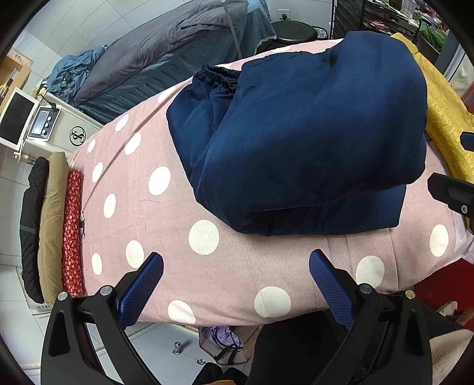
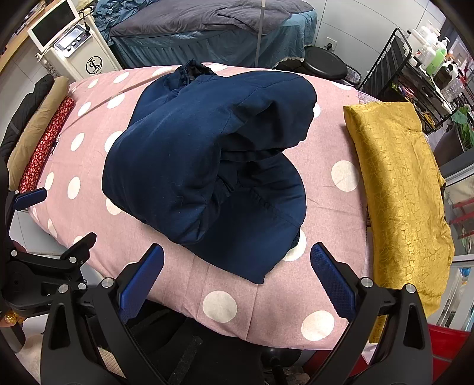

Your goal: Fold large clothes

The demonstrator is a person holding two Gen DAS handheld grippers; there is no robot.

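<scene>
A navy blue padded garment (image 1: 299, 142) lies folded in a thick bundle on the pink polka-dot bed cover (image 1: 142, 213); its gathered elastic end (image 1: 217, 75) sticks out at the far side. In the right wrist view the same garment (image 2: 195, 165) sits mid-bed with one flap lying toward the near edge. My left gripper (image 1: 236, 268) hovers open at the near bed edge, short of the bundle, holding nothing. My right gripper (image 2: 237, 257) is open too, just in front of the garment's near corner. The left gripper (image 2: 59, 219) also shows at the left of the right wrist view.
A folded yellow cloth (image 2: 400, 189) lies along the bed's right side. Folded black, tan and red floral items (image 1: 53, 225) lie along the left edge. A white machine with a screen (image 2: 74, 44), a second bed with grey-blue bedding (image 2: 213, 26), a black stool (image 2: 324, 63) and a wire shelf with bottles (image 2: 414, 59) stand beyond.
</scene>
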